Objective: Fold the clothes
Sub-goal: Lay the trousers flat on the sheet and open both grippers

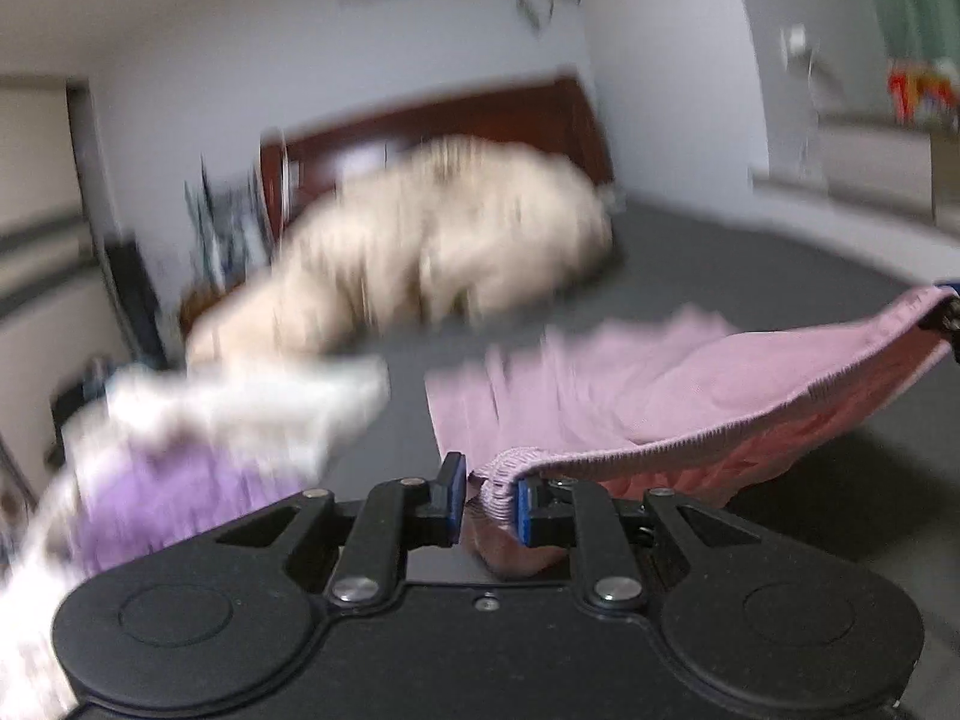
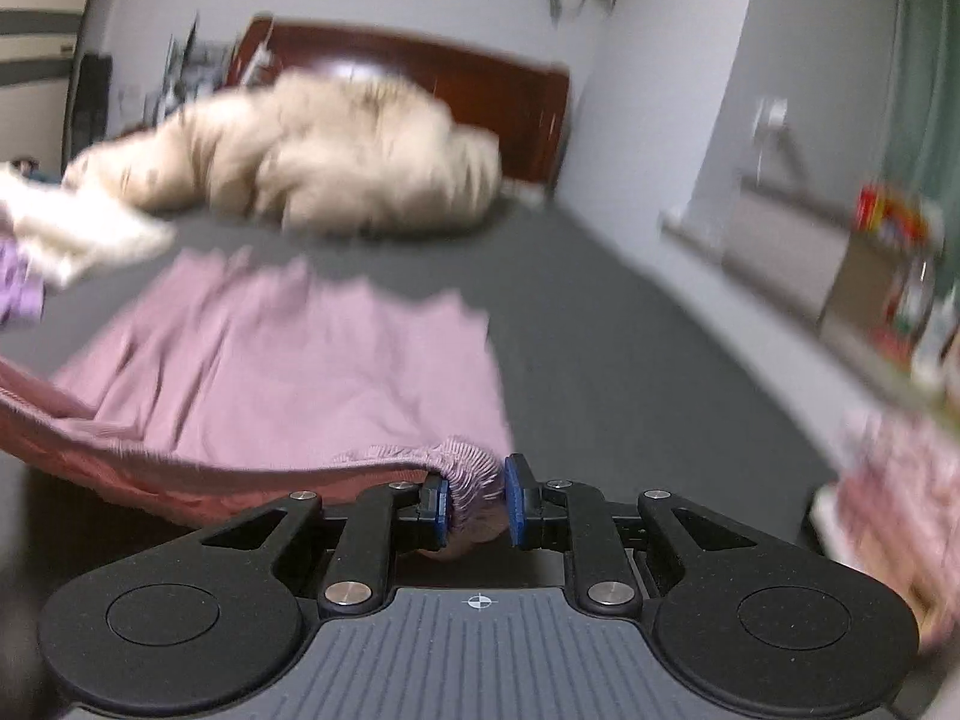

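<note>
Left hand-held gripper: nearest the left wrist camera, black body with blue pads; its jaws are clamped on a bunched end of the ribbed waistband of the pink garment.
Right hand-held gripper: nearest the right wrist camera, same black build with blue pads; its jaws are clamped on the other gathered end of the pink garment's waistband.
Waistband: stretched in a sagging line between the two grips, running off to the right edge of the left view and off to the left edge of the right view.
Garment body: spread forward from the waistband onto the bed, its far edge lying on the dark grey cover; the part near the waistband hangs just above the cover.
Bed cover: dark grey, largely bare to the right of the garment.
Beige heap: a bulky tan bundle of bedding or clothing at the far end of the bed, in front of the dark red headboard, well apart from the garment.
White and purple clothes: a loose pile to the left of the garment, near it but apart.
Windowsill: along the right wall, carrying colourful items too blurred to tell.
Sharpness: both views are smeared, so fine detail beyond the hand-held grippers cannot be told.
</note>
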`<move>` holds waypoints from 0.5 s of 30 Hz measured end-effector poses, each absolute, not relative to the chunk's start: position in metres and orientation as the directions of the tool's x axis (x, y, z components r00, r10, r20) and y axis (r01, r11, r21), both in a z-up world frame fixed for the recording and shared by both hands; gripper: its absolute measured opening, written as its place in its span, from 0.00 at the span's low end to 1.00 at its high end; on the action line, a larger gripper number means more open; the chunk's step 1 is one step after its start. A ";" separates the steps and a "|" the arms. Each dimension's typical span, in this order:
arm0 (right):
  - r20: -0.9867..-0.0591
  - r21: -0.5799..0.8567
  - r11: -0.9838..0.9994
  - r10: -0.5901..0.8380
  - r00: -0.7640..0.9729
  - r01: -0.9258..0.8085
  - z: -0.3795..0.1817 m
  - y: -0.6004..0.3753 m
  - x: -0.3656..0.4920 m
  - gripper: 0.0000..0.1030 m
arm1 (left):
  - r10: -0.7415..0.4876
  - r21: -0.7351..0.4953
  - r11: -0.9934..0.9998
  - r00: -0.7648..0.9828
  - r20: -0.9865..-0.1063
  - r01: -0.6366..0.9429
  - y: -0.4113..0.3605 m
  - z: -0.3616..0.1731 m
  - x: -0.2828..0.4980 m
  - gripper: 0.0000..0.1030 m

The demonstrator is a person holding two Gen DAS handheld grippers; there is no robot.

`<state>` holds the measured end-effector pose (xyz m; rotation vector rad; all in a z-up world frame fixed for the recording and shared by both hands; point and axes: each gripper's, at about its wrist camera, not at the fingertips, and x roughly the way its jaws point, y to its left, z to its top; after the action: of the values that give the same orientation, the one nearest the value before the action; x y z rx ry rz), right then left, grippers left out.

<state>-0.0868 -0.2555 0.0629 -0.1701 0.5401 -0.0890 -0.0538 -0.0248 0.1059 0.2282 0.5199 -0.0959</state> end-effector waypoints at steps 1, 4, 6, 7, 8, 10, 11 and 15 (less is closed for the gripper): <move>-0.522 -0.176 0.983 -0.132 0.843 0.045 0.055 -0.255 -0.096 0.17 | -0.031 0.197 0.968 0.853 -0.521 0.156 -0.025 0.094 -0.062 0.17; -0.564 -0.151 0.987 -0.138 0.814 0.063 0.031 -0.264 -0.102 0.17 | -0.021 0.226 0.958 0.833 -0.553 0.174 -0.027 0.066 -0.080 0.17; -0.582 -0.134 0.988 -0.145 0.800 0.081 0.025 -0.272 -0.099 0.17 | -0.026 0.227 0.956 0.823 -0.568 0.187 -0.028 0.050 -0.090 0.18; -0.590 -0.126 0.988 -0.150 0.794 0.092 0.023 -0.276 -0.097 0.17 | -0.033 0.229 0.953 0.819 -0.572 0.199 -0.030 0.043 -0.093 0.18; -0.599 -0.113 0.988 -0.149 0.787 0.101 0.023 -0.279 -0.097 0.17 | -0.040 0.233 0.949 0.816 -0.576 0.211 -0.033 0.038 -0.095 0.18; -0.616 -0.087 0.989 -0.146 0.774 0.117 0.024 -0.283 -0.098 0.18 | -0.047 0.247 0.940 0.809 -0.585 0.233 -0.041 0.027 -0.098 0.20; -0.621 -0.081 0.990 -0.138 0.771 0.112 0.024 -0.284 -0.098 0.18 | -0.047 0.253 0.937 0.807 -0.589 0.239 -0.044 0.024 -0.100 0.20; -0.640 -0.073 0.994 -0.106 0.761 0.077 0.022 -0.285 -0.103 0.18 | -0.032 0.253 0.939 0.795 -0.606 0.231 -0.045 0.016 -0.101 0.20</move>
<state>-0.1030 -0.2846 0.0224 -0.0431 0.6991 -0.0999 -0.1011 -0.0446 0.0161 0.3256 0.6393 -0.1444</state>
